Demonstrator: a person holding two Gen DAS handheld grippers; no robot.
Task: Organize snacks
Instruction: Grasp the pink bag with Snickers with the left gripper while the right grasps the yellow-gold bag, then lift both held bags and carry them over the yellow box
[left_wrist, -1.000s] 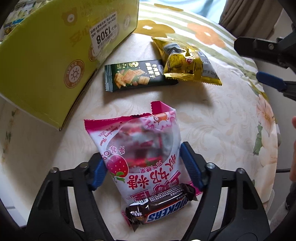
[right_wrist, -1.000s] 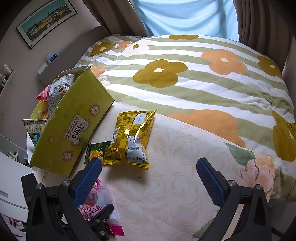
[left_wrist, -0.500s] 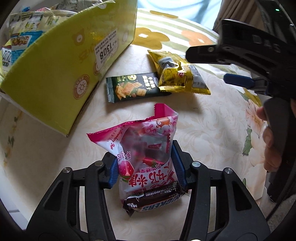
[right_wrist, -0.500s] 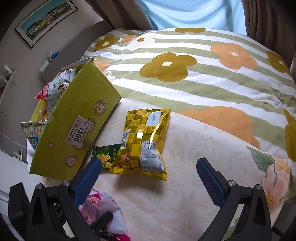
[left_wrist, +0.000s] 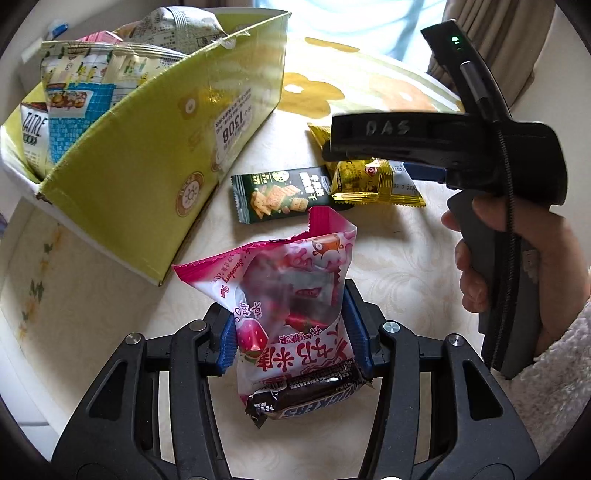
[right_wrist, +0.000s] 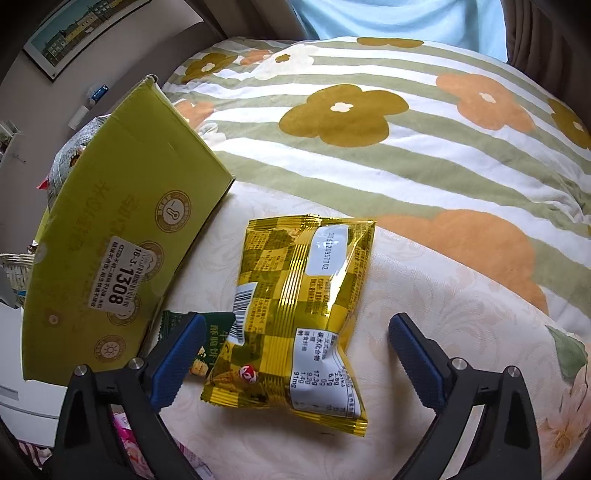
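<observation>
My left gripper (left_wrist: 290, 332) is shut on a pink strawberry candy bag (left_wrist: 284, 291), held upright above the table. A Snickers bar (left_wrist: 306, 402) lies under the bag's near end. My right gripper (right_wrist: 295, 354) is open, its fingers on either side of a yellow foil snack bag (right_wrist: 295, 314) that lies flat on the table. The yellow bag also shows in the left wrist view (left_wrist: 373, 181), partly hidden by the right gripper. A dark green cracker pack (left_wrist: 280, 195) lies beside it, partly under it.
A yellow-green cardboard box (left_wrist: 147, 147) with several snack bags in it stands at the left; it also shows in the right wrist view (right_wrist: 110, 240). A bed with a flowered striped cover (right_wrist: 369, 129) lies behind the cream table (right_wrist: 443, 314).
My left gripper closed on the pink candy bag and lifted it. My right gripper moved forward and down over the yellow bag.
</observation>
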